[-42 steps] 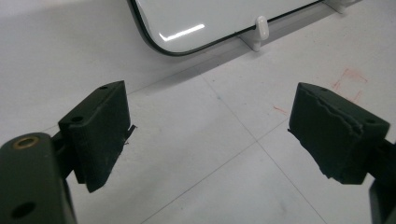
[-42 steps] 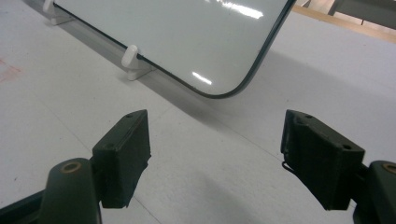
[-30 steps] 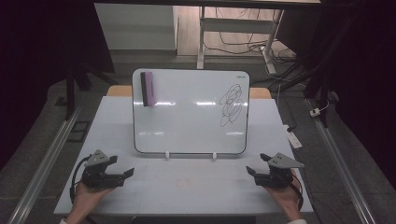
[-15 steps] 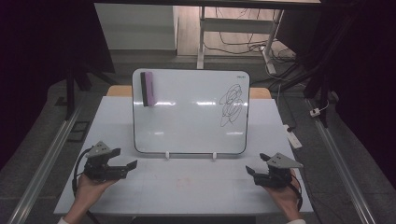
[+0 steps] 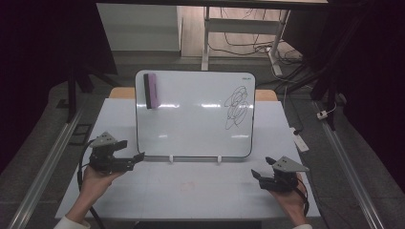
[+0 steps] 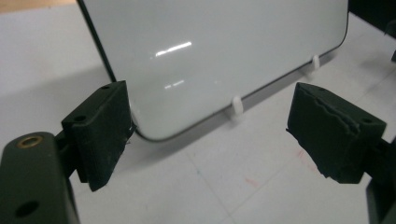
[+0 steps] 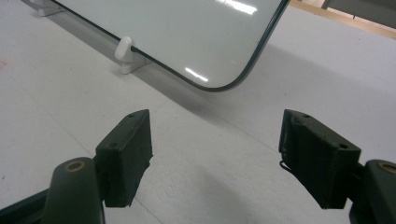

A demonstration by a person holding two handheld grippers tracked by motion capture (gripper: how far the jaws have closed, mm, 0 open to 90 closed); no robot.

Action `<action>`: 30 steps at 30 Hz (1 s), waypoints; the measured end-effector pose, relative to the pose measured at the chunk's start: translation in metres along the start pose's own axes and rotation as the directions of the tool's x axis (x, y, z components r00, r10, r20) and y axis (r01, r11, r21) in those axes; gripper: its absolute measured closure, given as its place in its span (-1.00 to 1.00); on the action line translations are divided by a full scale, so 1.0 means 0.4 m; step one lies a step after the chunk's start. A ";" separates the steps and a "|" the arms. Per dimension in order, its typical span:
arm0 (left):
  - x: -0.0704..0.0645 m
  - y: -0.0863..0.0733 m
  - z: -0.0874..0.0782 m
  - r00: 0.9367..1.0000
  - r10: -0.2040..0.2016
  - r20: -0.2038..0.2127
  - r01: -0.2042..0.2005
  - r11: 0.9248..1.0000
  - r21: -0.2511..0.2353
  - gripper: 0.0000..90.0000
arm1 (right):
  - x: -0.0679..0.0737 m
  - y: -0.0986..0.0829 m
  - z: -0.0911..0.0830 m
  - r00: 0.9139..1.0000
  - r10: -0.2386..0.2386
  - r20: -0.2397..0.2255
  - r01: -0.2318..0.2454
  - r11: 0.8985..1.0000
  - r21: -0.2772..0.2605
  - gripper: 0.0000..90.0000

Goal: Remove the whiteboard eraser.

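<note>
Currently the left hand-held gripper (image 5: 128,157) hovers with jaws spread and empty just beside the near left corner of the whiteboard (image 5: 191,119), which stands propped at the middle of the surface (image 5: 191,195). A purple eraser (image 5: 152,90) clings to the board's far left corner, with a black scribble (image 5: 237,106) at its right. Near the right edge, the right hand-held gripper (image 5: 260,177) rests released, holding nothing.

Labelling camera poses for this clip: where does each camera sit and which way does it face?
High view: above the person's side of the table, looking forward and down at the whiteboard; both hands show, with the left hand-held gripper and the right hand-held gripper.
Left gripper view: rides the left hand-held gripper, jaws apart, facing the whiteboard's lower corner.
Right gripper view: rides the right hand-held gripper, jaws apart, facing the opposite lower corner.
Shared: both gripper views show a white clip foot under the whiteboard's bottom edge.
</note>
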State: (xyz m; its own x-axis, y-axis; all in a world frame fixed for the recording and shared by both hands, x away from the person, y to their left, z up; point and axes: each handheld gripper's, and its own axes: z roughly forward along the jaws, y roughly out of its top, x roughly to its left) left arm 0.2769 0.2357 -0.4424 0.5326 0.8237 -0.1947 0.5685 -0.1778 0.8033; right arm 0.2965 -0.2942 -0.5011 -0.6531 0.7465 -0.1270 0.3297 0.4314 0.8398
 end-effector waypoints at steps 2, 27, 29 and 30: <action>0.000 0.023 0.000 1.000 0.003 0.000 -0.003 1.000 -0.010 -0.67 | -0.001 -0.001 0.001 1.000 0.000 0.000 0.000 1.000 0.002 -0.44; 0.018 0.273 0.066 0.998 0.012 -0.059 -0.016 0.998 -0.057 -0.53 | 0.001 -0.010 0.011 1.000 0.000 0.003 0.000 1.000 0.031 -0.43; 0.024 0.286 0.074 0.997 0.006 -0.072 -0.011 0.998 -0.060 -0.51 | 0.001 -0.010 0.011 1.000 -0.003 0.002 0.003 0.999 0.033 -0.43; 0.030 0.298 0.080 0.996 -0.001 -0.086 -0.005 0.998 -0.067 -0.50 | 0.001 -0.010 0.011 1.000 -0.005 0.001 0.005 0.999 0.033 -0.43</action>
State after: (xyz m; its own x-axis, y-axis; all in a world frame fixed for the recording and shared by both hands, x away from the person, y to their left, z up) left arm 0.3712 0.2072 -0.3670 0.4765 0.8669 -0.1461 0.5225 -0.1456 0.8401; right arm 0.2980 -0.2935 -0.5069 -0.6541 0.7448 -0.1320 0.3488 0.4518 0.8211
